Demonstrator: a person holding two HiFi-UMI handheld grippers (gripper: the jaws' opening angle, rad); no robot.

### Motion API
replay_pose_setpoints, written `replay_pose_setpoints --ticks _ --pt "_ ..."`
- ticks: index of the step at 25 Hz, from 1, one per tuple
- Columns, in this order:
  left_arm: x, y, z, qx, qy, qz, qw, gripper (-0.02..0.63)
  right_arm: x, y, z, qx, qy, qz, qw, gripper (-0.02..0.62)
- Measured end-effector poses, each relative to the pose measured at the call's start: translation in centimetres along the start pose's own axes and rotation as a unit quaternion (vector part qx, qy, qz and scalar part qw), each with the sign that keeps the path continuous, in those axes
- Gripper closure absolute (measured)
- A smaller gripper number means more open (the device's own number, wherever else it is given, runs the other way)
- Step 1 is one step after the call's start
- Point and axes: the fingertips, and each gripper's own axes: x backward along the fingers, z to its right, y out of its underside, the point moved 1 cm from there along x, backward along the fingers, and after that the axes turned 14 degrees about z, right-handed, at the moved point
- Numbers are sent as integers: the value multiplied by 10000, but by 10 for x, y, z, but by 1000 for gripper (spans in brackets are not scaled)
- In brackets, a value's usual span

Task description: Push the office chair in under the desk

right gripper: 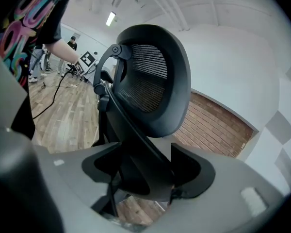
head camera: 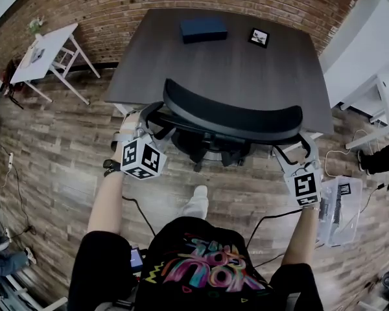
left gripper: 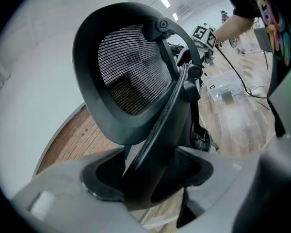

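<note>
Most of the office chair point(head camera: 232, 116) sits under the dark desk surface point(head camera: 246, 70) at frame centre, its backrest at the near edge. Left tongs point(left gripper: 150, 171) and right tongs point(right gripper: 143, 171) clamp the backrest's ends. Little pushing seems left.

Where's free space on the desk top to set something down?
Bare: the near half of the desk, between the blue box, the small frame and the office chair. Crowded: the chair back, clamped by the left hand-held gripper and the right hand-held gripper.
</note>
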Motion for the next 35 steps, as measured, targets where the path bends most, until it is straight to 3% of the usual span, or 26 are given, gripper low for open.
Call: replay_pose_setpoints --ticks 14,28,35 --pt "-46 -1 -29 -153 -11 144 9998 296 -37 16 44 -8 -51 -34 10000 282" --pt "-49 3 -26 -18 -1 -193 9998 296 -32 18 43 64 -42 44 10000 281" --pt "-47 6 -28 -54 -350 -234 9991 295 -34 14 40 -71 -56 268 9996 279"
